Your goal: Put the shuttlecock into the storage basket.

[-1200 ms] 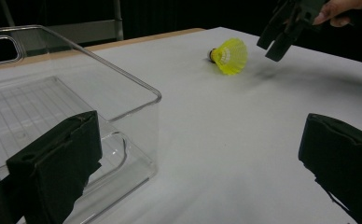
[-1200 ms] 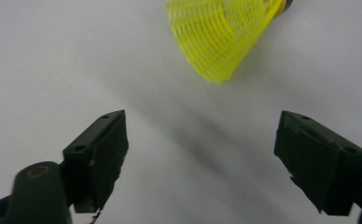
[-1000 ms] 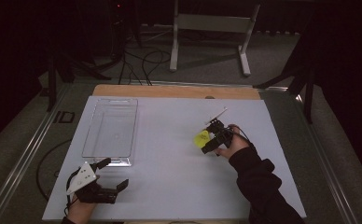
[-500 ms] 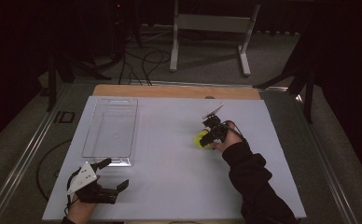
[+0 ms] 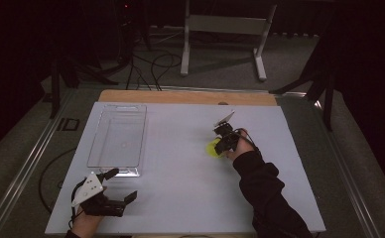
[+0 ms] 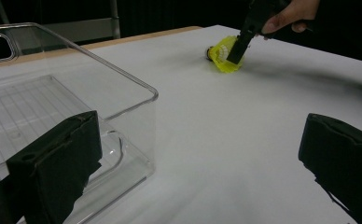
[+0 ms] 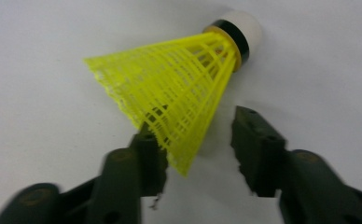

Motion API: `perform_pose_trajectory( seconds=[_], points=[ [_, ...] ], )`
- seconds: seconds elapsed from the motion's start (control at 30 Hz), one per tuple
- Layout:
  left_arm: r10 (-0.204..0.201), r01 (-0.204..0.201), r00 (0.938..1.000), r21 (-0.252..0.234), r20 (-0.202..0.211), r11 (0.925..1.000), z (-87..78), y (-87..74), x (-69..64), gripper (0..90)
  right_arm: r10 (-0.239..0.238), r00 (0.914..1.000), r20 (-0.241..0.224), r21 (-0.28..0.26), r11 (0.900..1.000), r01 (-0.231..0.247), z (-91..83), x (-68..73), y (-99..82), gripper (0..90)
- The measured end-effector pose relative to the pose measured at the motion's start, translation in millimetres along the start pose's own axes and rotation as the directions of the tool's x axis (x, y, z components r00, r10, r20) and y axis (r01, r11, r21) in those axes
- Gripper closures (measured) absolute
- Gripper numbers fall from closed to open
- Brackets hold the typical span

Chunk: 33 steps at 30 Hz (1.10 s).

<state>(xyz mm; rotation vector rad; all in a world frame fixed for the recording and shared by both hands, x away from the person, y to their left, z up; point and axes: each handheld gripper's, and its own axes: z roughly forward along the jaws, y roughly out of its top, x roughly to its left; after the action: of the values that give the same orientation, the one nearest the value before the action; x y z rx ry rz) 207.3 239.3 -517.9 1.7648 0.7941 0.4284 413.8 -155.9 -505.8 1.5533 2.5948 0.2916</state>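
From above, a clear plastic bin sits on the left half of the white tabletop, and I can see nothing inside it but its ribbed floor. The left hand-held gripper rests at the near left corner, just in front of the bin, jaws spread wide with nothing between them. Over on the right half, the right hand-held gripper points down at a yellow shuttlecock lying on the tabletop, well apart from the bin.

In the left gripper view, the bin stands just beside one jaw, see-through and bare inside. Farther off, the shuttlecock lies on its side with the right hand-held gripper down against it.

In the right gripper view, the shuttlecock lies with its white cork tip pointing away and its yellow mesh skirt reaching toward the camera. The jaws have just been closing; the skirt's edge lies between them and overlaps one jaw, while a gap remains at the other, so it is not yet clamped.
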Motion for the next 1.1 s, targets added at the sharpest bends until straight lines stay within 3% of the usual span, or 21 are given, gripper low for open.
perform_pose_trajectory(
  seconds=[0.17,0.57,0.93,1.1],
  points=[
    [0.001,-0.001,1.0,0.002,-0.002,1.0,0.3,0.0,0.1,0.2,0.01,0.9999,-0.011,0.019,0.9998,-0.01,2.6,-3.3,0.3,75.3],
    [0.001,-0.001,1.0,0.003,-0.001,1.0,0.4,0.1,0.1,0.2,-0.002,0.9999,-0.01,0.03,0.9996,0.002,-1.9,-7.1,0.3,89.4],
    [0.002,-0.002,1.0,0.004,-0.003,1.0,0.4,0.2,0.0,0.2,-0.092,0.9947,-0.047,0.019,0.9955,0.093,-20.7,-8.1,1.8,90.0],
    [0.003,-0.003,1.0,0.005,-0.004,1.0,0.3,0.4,-0.4,0.2,-0.174,0.9824,-0.067,0.017,0.9843,0.176,-28.9,-11.1,-2.0,90.0]
  ],
)
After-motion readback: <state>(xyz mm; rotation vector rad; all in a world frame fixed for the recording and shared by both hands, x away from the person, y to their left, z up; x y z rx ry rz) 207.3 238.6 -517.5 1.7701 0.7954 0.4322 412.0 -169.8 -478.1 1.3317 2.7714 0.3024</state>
